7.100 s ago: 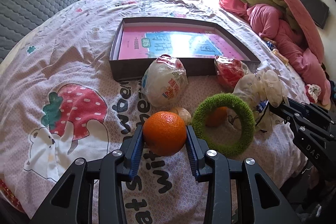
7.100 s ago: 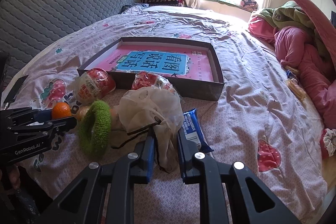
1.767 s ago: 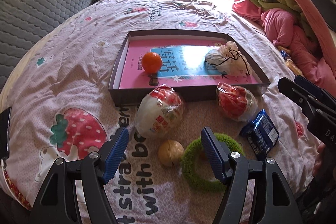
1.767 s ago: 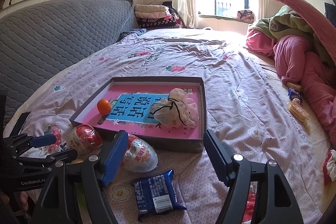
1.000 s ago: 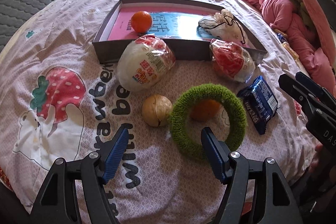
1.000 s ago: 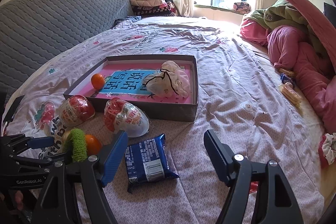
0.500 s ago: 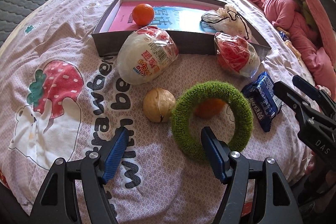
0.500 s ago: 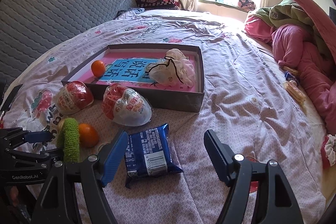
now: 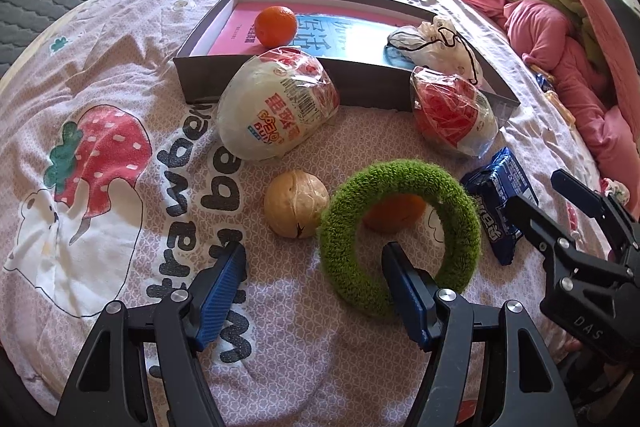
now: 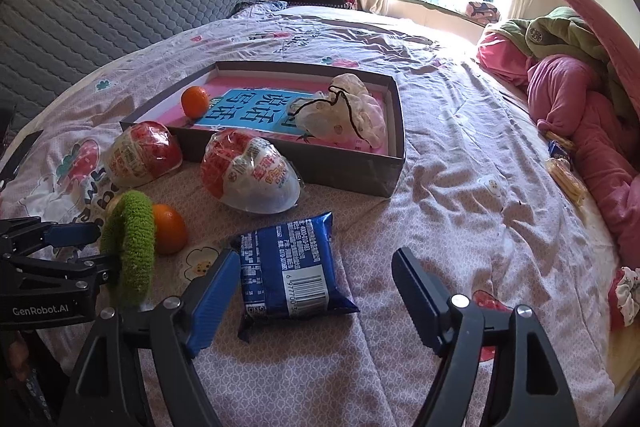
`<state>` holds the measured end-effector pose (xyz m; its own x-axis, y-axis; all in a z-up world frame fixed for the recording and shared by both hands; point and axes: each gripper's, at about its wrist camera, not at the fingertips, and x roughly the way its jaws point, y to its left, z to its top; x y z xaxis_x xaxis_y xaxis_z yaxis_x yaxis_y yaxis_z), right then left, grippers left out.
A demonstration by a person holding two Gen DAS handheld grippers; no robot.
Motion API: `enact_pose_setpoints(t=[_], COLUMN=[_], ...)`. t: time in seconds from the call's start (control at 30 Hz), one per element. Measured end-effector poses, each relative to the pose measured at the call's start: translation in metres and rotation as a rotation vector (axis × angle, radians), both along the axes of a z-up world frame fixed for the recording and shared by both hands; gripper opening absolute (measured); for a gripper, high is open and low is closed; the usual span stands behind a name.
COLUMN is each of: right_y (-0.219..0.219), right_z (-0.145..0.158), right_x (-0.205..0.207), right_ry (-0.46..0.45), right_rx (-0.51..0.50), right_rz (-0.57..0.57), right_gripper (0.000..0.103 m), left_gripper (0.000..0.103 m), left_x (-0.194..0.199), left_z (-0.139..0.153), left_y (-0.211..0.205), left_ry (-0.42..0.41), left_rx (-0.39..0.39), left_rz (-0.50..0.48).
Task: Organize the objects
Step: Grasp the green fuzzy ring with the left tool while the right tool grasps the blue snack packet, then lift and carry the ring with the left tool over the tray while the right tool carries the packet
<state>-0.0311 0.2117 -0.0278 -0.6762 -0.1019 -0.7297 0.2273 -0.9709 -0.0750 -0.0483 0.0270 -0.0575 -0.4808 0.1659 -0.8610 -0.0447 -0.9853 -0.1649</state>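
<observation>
A dark shallow box (image 9: pixel 362 79) (image 10: pixel 352 169) on the bed holds an orange (image 9: pixel 276 25) (image 10: pixel 195 101) and a white drawstring pouch (image 9: pixel 434 45) (image 10: pixel 346 111). In front lie two wrapped egg-shaped packs (image 9: pixel 276 109) (image 9: pixel 454 117), a walnut (image 9: pixel 296 209), a green fuzzy ring (image 9: pixel 400 231) (image 10: pixel 130 243) standing over a second orange (image 9: pixel 394 215) (image 10: pixel 170 229), and a blue snack packet (image 9: pixel 500 203) (image 10: pixel 292 265). My left gripper (image 9: pixel 314 277) is open, its right finger at the ring's near edge. My right gripper (image 10: pixel 316 285) is open just short of the blue packet.
The bed has a pink patterned sheet (image 9: pixel 100 155). A pile of pink and green bedding (image 10: pixel 576 95) lies at the right. A grey quilted headboard (image 10: pixel 100 7) runs along the left. Small snack packs (image 10: pixel 566 175) lie near the pink bedding.
Both grippers let go of the orange and pouch, now in the box, then came back. In the last second both moved closer to the ring and the blue packet, staying open.
</observation>
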Motion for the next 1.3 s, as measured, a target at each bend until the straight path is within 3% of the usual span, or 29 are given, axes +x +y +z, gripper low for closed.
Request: enact_pose_setpoints(t=[0.23, 0.33, 0.47, 0.63, 0.73, 0.97, 1.3], right_y=[-0.004, -0.004, -0.006, -0.008, -0.005, 0.001, -0.002], right_z=[-0.005, -0.007, -0.015, -0.026, -0.027, -0.023, 0.0], right_x=[-0.002, -0.004, -0.007, -0.015, -0.014, -0.01, 0.002], right_ry=[-0.006, -0.011, -0.03, -0.061, -0.074, -0.067, -0.018], right_rx=[0.03, 0.03, 0.045, 0.061, 0.011, -0.022, -0.052], right_rz=[0.011, 0.017, 0.023, 0.022, 0.044, 0.047, 0.053], right_gripper=[0.078, 0.08, 0.081, 0.08, 0.062, 0.051, 0.051], left_gripper=[0.045, 0.03, 0.022, 0.018, 0.017, 0.015, 0.014], left_x=[0.0, 0.001, 0.002, 0.003, 0.003, 0.006, 0.012], left_z=[-0.001, -0.001, -0.001, 0.0, 0.0, 0.005, 0.02], left_y=[0.005, 0.004, 0.005, 0.005, 0.004, 0.004, 0.003], left_ry=[-0.006, -0.008, -0.011, -0.009, -0.007, 0.004, 0.052], left_rx=[0.023, 0.071, 0.097, 0.108, 0.113, 0.114, 0.112], left_rz=[-0.023, -0.031, -0.042, -0.044, -0.043, -0.05, -0.065])
